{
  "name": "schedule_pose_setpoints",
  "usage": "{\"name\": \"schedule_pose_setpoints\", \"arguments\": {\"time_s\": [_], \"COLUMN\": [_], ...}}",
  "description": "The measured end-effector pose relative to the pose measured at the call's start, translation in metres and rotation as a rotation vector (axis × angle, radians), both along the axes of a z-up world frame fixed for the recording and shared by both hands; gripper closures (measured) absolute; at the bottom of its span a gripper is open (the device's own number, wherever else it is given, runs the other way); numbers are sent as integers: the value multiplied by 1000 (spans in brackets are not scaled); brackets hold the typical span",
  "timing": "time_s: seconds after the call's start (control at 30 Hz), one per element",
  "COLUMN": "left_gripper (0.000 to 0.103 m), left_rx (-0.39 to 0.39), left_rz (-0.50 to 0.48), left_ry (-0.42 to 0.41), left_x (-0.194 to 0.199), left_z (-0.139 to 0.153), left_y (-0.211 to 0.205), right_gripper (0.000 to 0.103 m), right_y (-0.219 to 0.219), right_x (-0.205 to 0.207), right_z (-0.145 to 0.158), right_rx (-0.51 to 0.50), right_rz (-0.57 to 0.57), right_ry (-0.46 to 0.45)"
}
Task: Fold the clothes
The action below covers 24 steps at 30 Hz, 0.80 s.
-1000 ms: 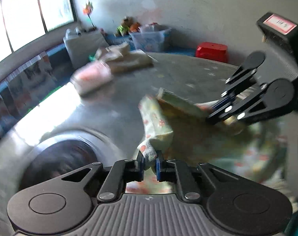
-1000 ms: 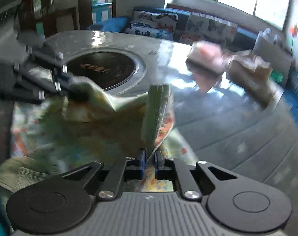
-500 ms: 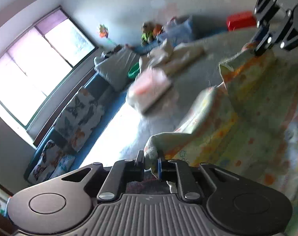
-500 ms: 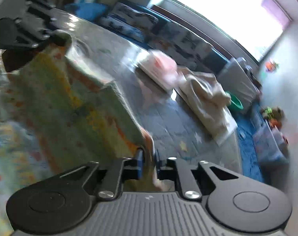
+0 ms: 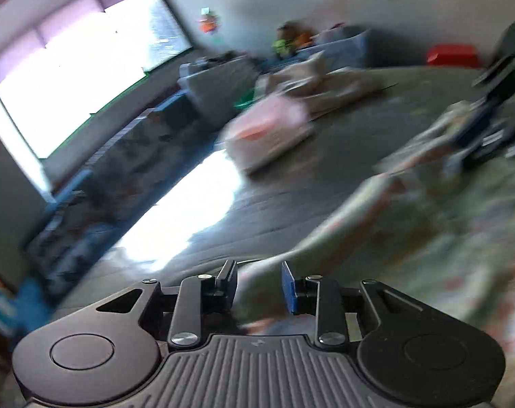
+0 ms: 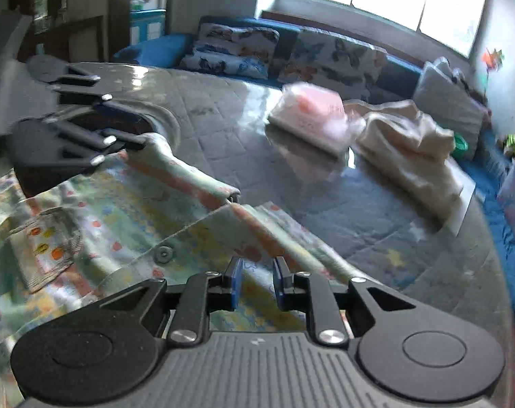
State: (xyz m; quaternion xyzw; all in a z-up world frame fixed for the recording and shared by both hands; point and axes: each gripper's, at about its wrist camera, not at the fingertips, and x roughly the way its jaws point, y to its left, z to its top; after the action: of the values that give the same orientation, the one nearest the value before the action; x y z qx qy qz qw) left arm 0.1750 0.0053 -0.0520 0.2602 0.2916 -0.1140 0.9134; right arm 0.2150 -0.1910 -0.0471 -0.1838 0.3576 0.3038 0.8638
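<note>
A pale green garment with an orange and yellow print (image 6: 128, 217) lies on the grey quilted table (image 6: 376, 210), one flap folded over it. My right gripper (image 6: 256, 280) is open just above its near edge, touching nothing. My left gripper (image 5: 259, 284) is open with a fold of the same garment (image 5: 410, 244) loose between its fingers. The left gripper also shows in the right wrist view (image 6: 97, 129), at the garment's far corner. The left wrist view is blurred.
A folded pink garment (image 6: 308, 115) and a heap of beige clothes (image 6: 407, 156) lie further back on the table. A round dark recess (image 6: 87, 122) sits in the table by the left gripper. A sofa with butterfly cushions (image 6: 325, 54) stands under the window.
Both grippers have lowered the raised garment edge onto the table and opened, letting it go. The flap now lies folded over the garment.
</note>
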Motion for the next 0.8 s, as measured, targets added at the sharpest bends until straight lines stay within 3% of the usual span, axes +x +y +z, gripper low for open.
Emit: {"name": "schedule_pose_setpoints", "arguments": {"time_s": [0.2, 0.3, 0.37, 0.53, 0.7, 0.8], "left_gripper": [71, 71, 71, 72, 72, 72], "left_rx": [-114, -134, -145, -139, -167, -166], "left_rz": [-111, -118, -93, 1, -66, -87], "left_ry": [102, 100, 96, 65, 93, 91], "left_x": [1, 4, 10, 23, 10, 4], "left_z": [-4, -6, -5, -8, -5, -6], "left_y": [-25, -30, -31, -36, -31, -29], "right_gripper": [84, 86, 86, 84, 82, 82], "right_y": [11, 21, 20, 13, 7, 6], "right_x": [6, -7, -8, 9, 40, 59], "right_z": [-8, -5, -1, 12, 17, 11], "right_rx": [86, 60, 66, 109, 127, 104], "right_rz": [14, 123, 135, 65, -34, -54], "right_ry": [57, 69, 78, 42, 5, 30]}}
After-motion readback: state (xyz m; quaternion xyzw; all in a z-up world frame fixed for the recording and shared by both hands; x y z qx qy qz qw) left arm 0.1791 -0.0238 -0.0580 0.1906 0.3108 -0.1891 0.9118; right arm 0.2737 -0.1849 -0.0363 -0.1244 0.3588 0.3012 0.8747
